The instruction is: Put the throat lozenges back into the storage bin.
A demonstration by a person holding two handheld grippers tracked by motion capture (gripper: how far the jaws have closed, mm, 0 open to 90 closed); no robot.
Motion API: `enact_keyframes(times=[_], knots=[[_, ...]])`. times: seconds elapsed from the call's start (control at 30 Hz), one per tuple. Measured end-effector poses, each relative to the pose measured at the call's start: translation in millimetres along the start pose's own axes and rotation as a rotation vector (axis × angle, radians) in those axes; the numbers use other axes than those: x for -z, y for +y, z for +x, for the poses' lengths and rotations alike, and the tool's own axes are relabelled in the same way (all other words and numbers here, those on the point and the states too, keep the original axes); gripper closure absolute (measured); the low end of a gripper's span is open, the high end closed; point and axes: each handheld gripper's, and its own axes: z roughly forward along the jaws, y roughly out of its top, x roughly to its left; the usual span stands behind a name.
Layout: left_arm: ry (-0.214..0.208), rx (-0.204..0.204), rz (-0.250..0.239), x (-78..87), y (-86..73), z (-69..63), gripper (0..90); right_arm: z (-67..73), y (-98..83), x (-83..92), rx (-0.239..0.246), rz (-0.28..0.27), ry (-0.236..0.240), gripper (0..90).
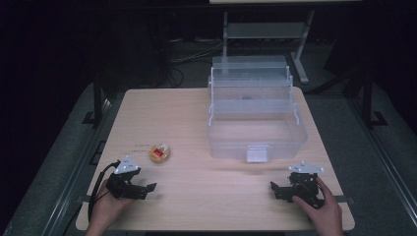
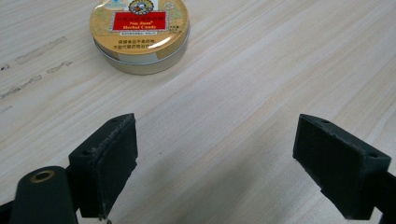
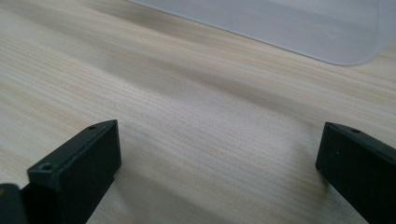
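A small round gold candy tin (image 1: 160, 153) with a red label lies on the wooden table, left of centre. My left gripper (image 1: 149, 189) rests on the table just below and left of the tin, held by a hand. In the left gripper view the tin (image 2: 140, 35) lies ahead and to the left, and the left gripper (image 2: 229, 168) stands open with only bare wood between its jaws. My right gripper (image 1: 273, 189) sits near the front right of the table. It is also open (image 3: 217, 172), with nothing between its jaws.
A clear plastic toolbox (image 1: 255, 132) stands open at the table's centre right, its tiered trays folded back and its front latch facing me. Its corner (image 3: 299, 28) lies ahead of the right gripper. The table's front edge (image 1: 211, 228) runs close behind both hands.
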Motion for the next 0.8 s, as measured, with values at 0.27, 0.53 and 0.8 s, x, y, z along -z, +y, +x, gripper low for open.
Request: enact_keyframes(times=[0.27, 0.53, 0.8], knots=[[0.007, 0.012, 0.002, 1.7, 5.4, 4.3, 13.3, 0.0, 0.0, 0.0, 0.000, 0.000, 0.000, 0.0], [0.002, 0.016, 0.008, -0.1, 12.3, 6.2, 13.7, 0.0, 0.0, 0.0, 0.000, 0.000, 0.000, 0.0], [-0.001, 0.009, 0.020, -2.4, 20.0, 7.2, 13.7, 0.0, 0.0, 0.0, 0.000, 0.000, 0.000, 0.0]])
